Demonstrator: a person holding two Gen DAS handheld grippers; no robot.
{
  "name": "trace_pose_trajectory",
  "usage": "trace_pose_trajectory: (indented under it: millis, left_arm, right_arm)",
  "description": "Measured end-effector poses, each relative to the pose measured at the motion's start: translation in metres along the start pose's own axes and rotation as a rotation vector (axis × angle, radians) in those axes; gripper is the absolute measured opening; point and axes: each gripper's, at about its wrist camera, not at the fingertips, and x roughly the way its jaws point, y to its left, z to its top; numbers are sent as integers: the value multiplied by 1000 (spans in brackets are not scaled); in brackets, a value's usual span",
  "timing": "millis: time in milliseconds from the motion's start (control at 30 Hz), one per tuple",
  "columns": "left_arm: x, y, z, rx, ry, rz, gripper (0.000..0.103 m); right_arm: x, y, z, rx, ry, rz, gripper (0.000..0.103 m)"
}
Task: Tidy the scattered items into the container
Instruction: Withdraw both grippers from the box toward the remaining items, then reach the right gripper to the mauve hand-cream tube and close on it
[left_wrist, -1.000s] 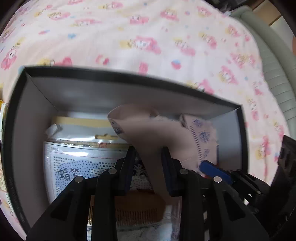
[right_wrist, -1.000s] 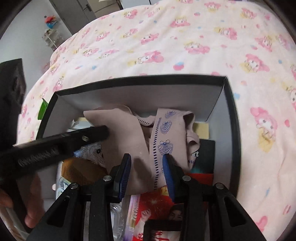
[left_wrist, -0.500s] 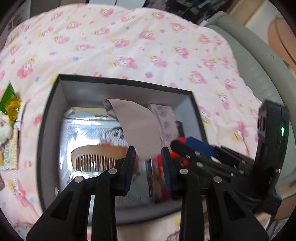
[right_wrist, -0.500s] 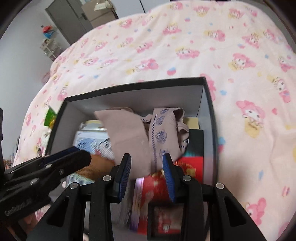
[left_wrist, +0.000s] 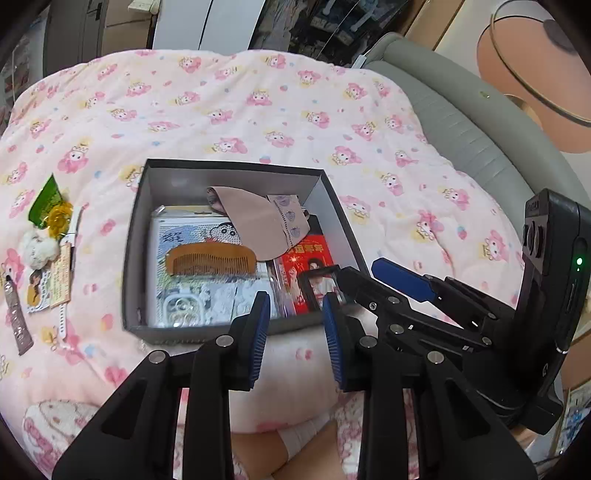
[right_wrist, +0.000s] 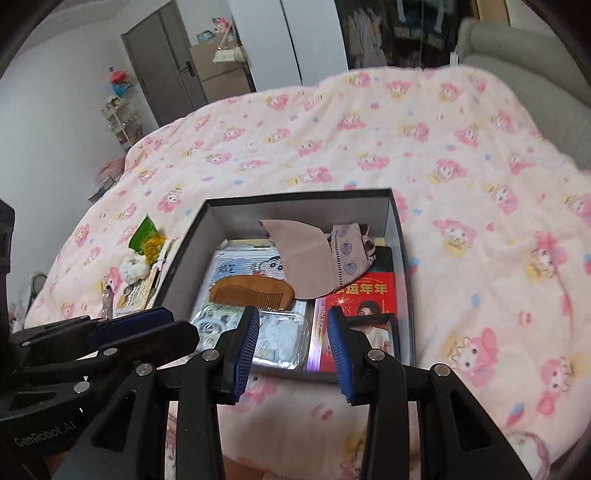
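A black box with grey inner walls (left_wrist: 136, 236) (right_wrist: 400, 236) sits on the pink bed. Inside lie a beige sock (left_wrist: 258, 229) (right_wrist: 310, 254), a wooden comb (left_wrist: 210, 260) (right_wrist: 255, 291), a silver packet (left_wrist: 192, 295) and a red booklet (left_wrist: 306, 266) (right_wrist: 358, 306). My left gripper (left_wrist: 295, 325) is open and empty, above the box's near edge. My right gripper (right_wrist: 291, 343) is open and empty, also over the near edge. Each gripper shows in the other's view.
Left of the box lie a green-and-yellow wrapper (left_wrist: 50, 208) (right_wrist: 147, 236), a white fluffy ball (left_wrist: 37, 249) (right_wrist: 133, 269), a card with a picture (left_wrist: 48, 284), a white strap (left_wrist: 64, 317) and a grey tube (left_wrist: 16, 321). A grey headboard (left_wrist: 461, 125) runs along the right.
Both grippers have let go of the beige sock and pulled back up and away from the box. The sock now lies in the box.
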Motion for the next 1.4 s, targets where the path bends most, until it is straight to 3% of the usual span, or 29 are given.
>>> trace_pose_trajectory:
  millis: [267,700,1167,1400]
  left_arm:
    - [-42,15,-25,1,-34,-5,29]
    - [-97,91,-62,-89,-90,67,29]
    - [-115,189,-96,-255,-107,134,29]
    - [-110,244,-110,-345,-92,220,29]
  right_arm:
    - [-32,42,-18,-51,-22,8,34]
    - [-19,135,-28,-194,18,109,34]
    - [36,225,-39,-317,134,195,34]
    - [85,267,-42,-380,229,251,34]
